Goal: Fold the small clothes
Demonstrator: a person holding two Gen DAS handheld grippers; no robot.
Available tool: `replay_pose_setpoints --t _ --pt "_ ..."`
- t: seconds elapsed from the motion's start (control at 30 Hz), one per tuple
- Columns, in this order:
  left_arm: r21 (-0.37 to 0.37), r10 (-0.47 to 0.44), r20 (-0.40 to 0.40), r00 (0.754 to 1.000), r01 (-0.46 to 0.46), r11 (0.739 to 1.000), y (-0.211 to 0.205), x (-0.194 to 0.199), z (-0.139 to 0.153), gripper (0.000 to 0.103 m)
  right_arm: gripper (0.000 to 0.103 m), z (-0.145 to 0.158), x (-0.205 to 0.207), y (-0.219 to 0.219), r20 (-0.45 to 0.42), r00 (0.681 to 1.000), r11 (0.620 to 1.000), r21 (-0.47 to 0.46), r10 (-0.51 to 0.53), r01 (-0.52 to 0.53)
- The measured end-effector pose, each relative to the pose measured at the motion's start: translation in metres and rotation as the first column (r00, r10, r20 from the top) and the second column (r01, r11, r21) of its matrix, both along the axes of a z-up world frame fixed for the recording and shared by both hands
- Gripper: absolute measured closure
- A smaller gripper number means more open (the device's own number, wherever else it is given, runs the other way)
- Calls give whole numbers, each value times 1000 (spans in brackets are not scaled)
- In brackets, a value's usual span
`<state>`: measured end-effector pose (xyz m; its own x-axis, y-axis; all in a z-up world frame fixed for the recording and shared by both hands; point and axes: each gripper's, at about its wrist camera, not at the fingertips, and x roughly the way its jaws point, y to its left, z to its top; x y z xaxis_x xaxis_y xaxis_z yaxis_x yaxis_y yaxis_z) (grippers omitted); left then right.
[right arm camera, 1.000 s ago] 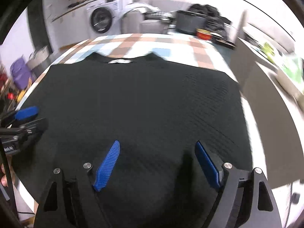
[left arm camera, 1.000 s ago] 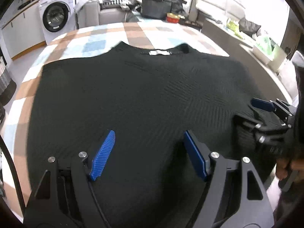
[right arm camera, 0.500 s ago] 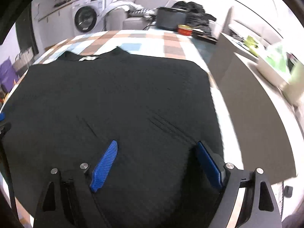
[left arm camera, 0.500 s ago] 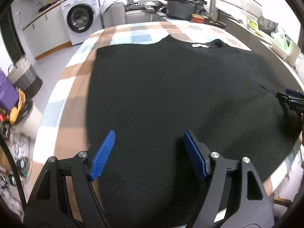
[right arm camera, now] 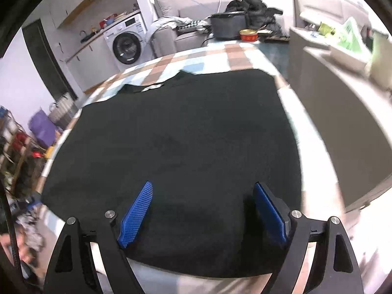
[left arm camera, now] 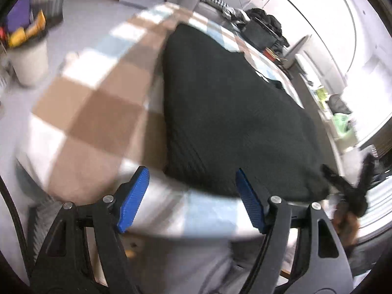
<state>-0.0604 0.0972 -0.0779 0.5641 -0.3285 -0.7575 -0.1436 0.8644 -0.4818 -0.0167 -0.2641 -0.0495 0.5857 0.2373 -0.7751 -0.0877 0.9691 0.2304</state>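
A black knit top [right arm camera: 183,132] lies spread flat on a checked tablecloth [right arm camera: 235,56], its collar with a white label [right arm camera: 153,87] at the far side. It also shows in the left wrist view [left arm camera: 227,112]. My left gripper [left arm camera: 193,191] is open and empty, over the cloth just off the garment's near left corner. My right gripper [right arm camera: 203,205] is open and empty, low over the garment's near hem. The right gripper shows blurred at the right edge of the left wrist view [left arm camera: 352,186].
The checked table [left arm camera: 98,107] drops off at its left and near edges. Behind it stand a washing machine [right arm camera: 125,46], a grey sofa [right arm camera: 176,34] and a dark bin [right arm camera: 227,27] with a red bowl [right arm camera: 248,35]. A grey counter [right arm camera: 338,93] runs along the right.
My left gripper has swung left and back, off the garment to its near left corner. My right gripper has shifted right toward the hem. Both stay open.
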Motion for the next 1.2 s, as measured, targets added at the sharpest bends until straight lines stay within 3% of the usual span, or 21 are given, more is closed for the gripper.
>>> replay_pose_setpoints --t 0.17,0.3,0.33,0.5,0.63,0.87,0.97,1.1,1.2 --pt "-115 -8 14 1000 9 993 -8 0 -6 34 17 2 -10 14 24 999 999 -10 41 -41" --pt "-165 82 31 996 -76 983 -7 15 -11 35 17 3 -10 14 34 999 999 4 39 -39" --pt "-166 117 39 992 -109 980 -8 20 -12 38 17 2 -11 13 32 999 999 10 36 -36" --pt "-149 212 56 976 -202 968 -11 39 -18 81 17 -4 -9 6 14 1000 999 36 9 -9" --pt "-126 216 109 970 -202 971 -18 42 -5 86 17 -6 -10 7 7 1000 999 31 10 -10" --pt "-11 99 268 958 -99 995 -56 58 57 88 17 -7 -13 19 15 998 998 17 56 -57" --pt "69 -20 336 942 -3 998 -102 80 90 88 17 -7 -12 16 15 998 998 19 56 -57" --pt "151 -202 343 917 158 976 -175 105 111 88 17 -3 -12 -9 19 1000 999 39 -1 0" --pt "193 -347 290 892 301 934 -239 120 101 86 17 0 -12 -35 23 998 997 53 -65 63"
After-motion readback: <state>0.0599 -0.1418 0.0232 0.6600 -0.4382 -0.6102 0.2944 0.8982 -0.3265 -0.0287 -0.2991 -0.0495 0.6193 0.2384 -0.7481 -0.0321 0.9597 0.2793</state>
